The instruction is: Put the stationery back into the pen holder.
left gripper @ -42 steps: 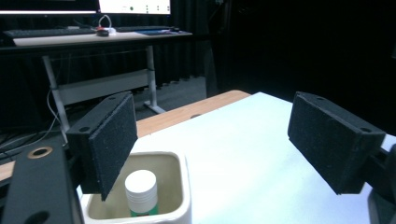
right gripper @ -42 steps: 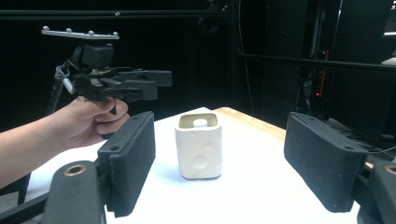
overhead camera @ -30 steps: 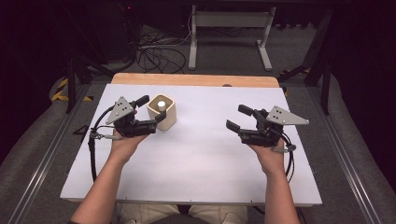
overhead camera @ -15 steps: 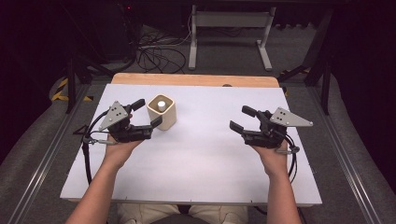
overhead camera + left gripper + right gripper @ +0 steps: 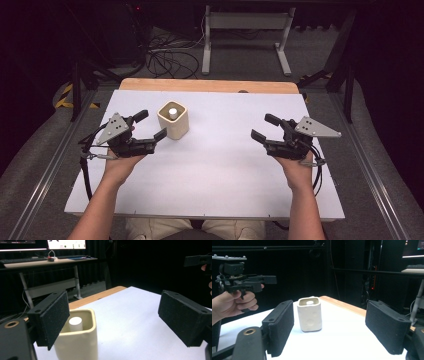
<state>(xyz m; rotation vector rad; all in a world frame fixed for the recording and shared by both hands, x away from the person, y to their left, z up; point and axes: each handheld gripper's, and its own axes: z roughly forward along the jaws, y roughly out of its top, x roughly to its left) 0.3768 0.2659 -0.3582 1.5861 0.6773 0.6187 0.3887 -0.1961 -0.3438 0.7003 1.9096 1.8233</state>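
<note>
Left hand-held gripper [image 5: 150, 126] jaws wide apart, holding nothing; right hand-held gripper [image 5: 264, 127] same, wide open and empty, well apart at the worktop's 3 o'clock side. Cream square cup [image 5: 173, 120] stands upright on the white worktop [image 5: 225, 165] around 10 o'clock from centre, just beside the left hand-held gripper's near jaw, not touching as far as I can tell. Small white cylinder [image 5: 75, 323] stands inside it, top below the rim. Judgement: cup looks like glazed ceramic, so stiff, fairly heavy for its size, slick and chippable; best hold is across two flat opposite walls at mid-height, pads square on, or one pad inside the rim. Cylinder probably light plastic; reach in from above. No brand or label on the cup; monitor text in the background too small to read.
</note>
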